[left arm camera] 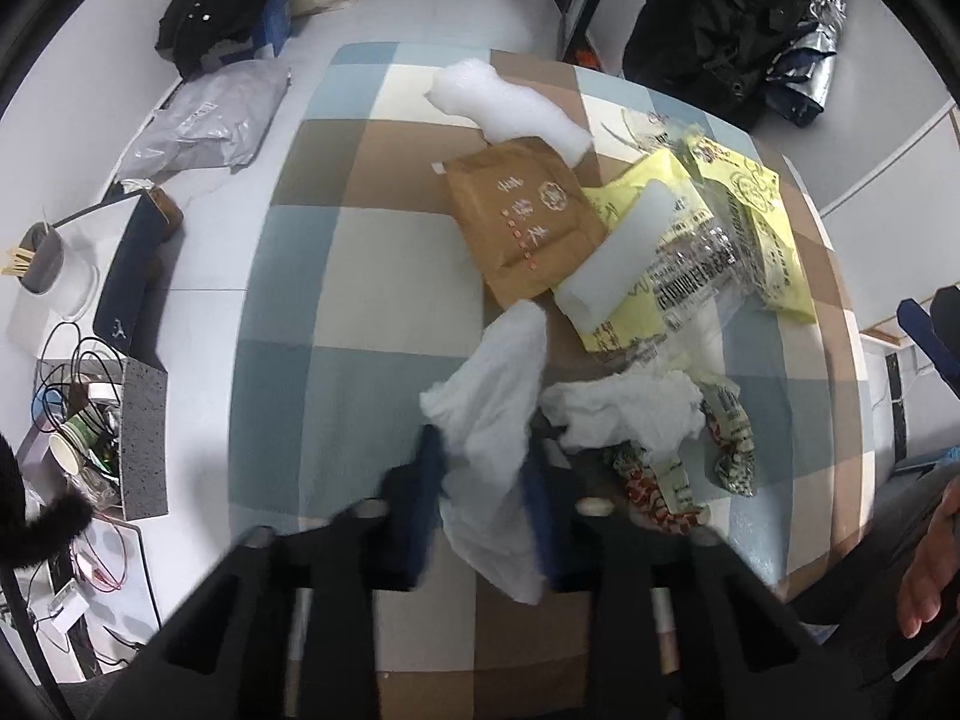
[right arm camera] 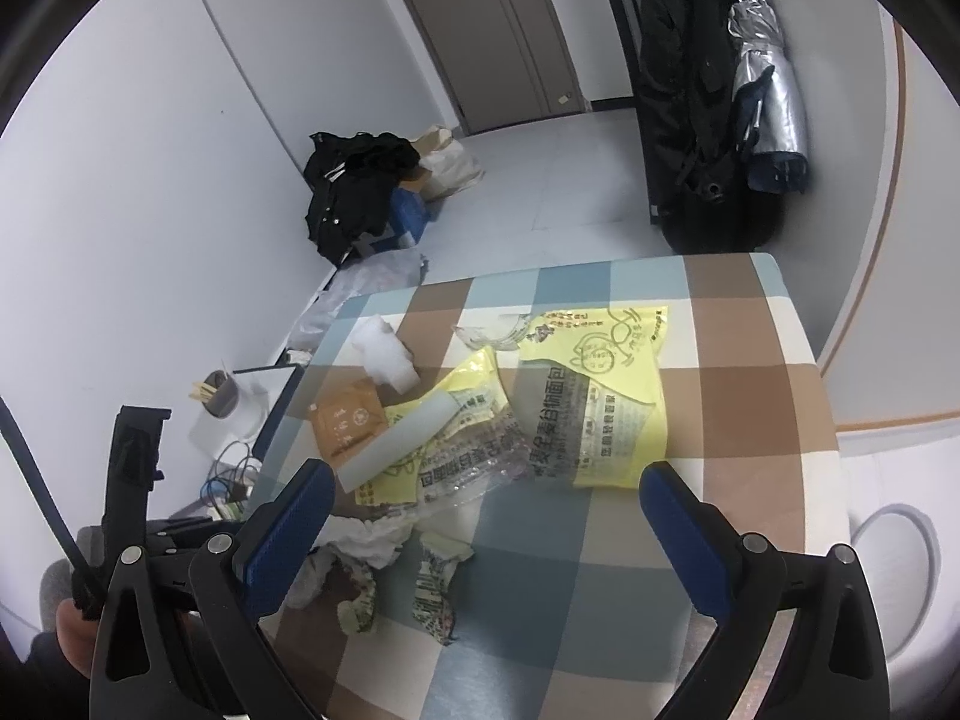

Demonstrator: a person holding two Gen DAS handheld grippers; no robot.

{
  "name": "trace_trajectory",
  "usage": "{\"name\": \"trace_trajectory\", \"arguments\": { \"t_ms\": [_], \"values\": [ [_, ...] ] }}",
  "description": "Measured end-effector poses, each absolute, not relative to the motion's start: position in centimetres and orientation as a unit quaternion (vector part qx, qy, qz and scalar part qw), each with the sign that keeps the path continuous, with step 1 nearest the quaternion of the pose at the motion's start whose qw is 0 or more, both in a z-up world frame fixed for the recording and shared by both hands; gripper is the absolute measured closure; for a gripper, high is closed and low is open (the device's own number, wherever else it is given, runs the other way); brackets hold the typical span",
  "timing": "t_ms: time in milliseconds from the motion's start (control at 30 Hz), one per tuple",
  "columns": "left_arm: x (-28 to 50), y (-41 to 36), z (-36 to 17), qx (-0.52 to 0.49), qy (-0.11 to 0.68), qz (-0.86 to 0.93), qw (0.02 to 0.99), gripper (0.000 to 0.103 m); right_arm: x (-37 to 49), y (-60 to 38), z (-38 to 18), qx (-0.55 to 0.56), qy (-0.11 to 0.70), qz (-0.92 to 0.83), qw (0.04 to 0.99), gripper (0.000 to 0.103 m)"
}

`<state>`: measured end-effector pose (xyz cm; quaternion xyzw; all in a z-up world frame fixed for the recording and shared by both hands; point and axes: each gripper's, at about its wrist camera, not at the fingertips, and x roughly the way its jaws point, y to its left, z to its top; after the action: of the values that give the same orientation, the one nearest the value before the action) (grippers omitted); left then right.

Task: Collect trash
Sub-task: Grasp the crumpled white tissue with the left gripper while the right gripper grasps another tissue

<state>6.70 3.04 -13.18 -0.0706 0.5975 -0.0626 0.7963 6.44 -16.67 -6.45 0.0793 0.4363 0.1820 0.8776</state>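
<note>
A checked cloth in blue, brown and cream covers the desk (right arm camera: 750, 396), which stands in a pale-walled room with a grey door (right arm camera: 510, 30), a heap of dark clothes (right arm camera: 354, 192) on the floor and a black coat (right arm camera: 684, 90) hanging nearby. Trash lies scattered across the cloth: yellow wrappers (right arm camera: 600, 396), a brown paper packet (left arm camera: 522, 222), a white foam block (left arm camera: 612, 264) and crumpled tissues (left arm camera: 630, 408). The left hand-held gripper (left arm camera: 483, 456) is clenched on a soft white tissue (left arm camera: 498, 396) at the desk's near edge. The right hand-held gripper (right arm camera: 486, 498) hovers released above the wrappers.
</note>
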Motion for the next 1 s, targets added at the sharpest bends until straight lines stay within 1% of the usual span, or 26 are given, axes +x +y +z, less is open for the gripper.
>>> {"name": "trace_trajectory", "arguments": {
  "t_ms": [100, 233, 433, 600, 767, 867, 1000],
  "values": [
    [6.4, 2.5, -12.9, -0.057, 0.596, -0.065, 0.798, 0.094, 6.3, -16.6, -6.4, 0.075, 0.435, 0.181, 0.879, 0.0],
    [6.2, 2.8, -12.3, -0.058, 0.588, -0.07, 0.804, 0.095, 6.0, -16.3, -6.4, 0.062, 0.435, 0.179, 0.88, 0.0],
    [6.0, 3.8, -11.0, -0.07, 0.57, -0.063, 0.816, 0.096, 5.5, -15.6, -6.6, 0.046, 0.44, 0.181, 0.879, 0.001],
    [5.2, 5.2, -9.0, -0.107, 0.536, -0.058, 0.836, 0.096, 4.9, -15.1, -7.0, 0.038, 0.442, 0.179, 0.878, 0.001],
    [4.6, 6.1, -7.0, -0.142, 0.494, -0.058, 0.856, 0.096, 4.5, -14.4, -7.9, 0.036, 0.465, 0.179, 0.866, 0.008],
    [4.5, 6.9, -6.1, -0.16, 0.475, -0.06, 0.863, 0.096, 4.3, -13.4, -8.0, 0.03, 0.473, 0.181, 0.862, 0.008],
    [4.1, 8.2, -5.3, -0.186, 0.453, -0.061, 0.87, 0.096, 4.0, -10.7, -8.4, -0.009, 0.478, 0.196, 0.856, 0.009]
  ]
}}
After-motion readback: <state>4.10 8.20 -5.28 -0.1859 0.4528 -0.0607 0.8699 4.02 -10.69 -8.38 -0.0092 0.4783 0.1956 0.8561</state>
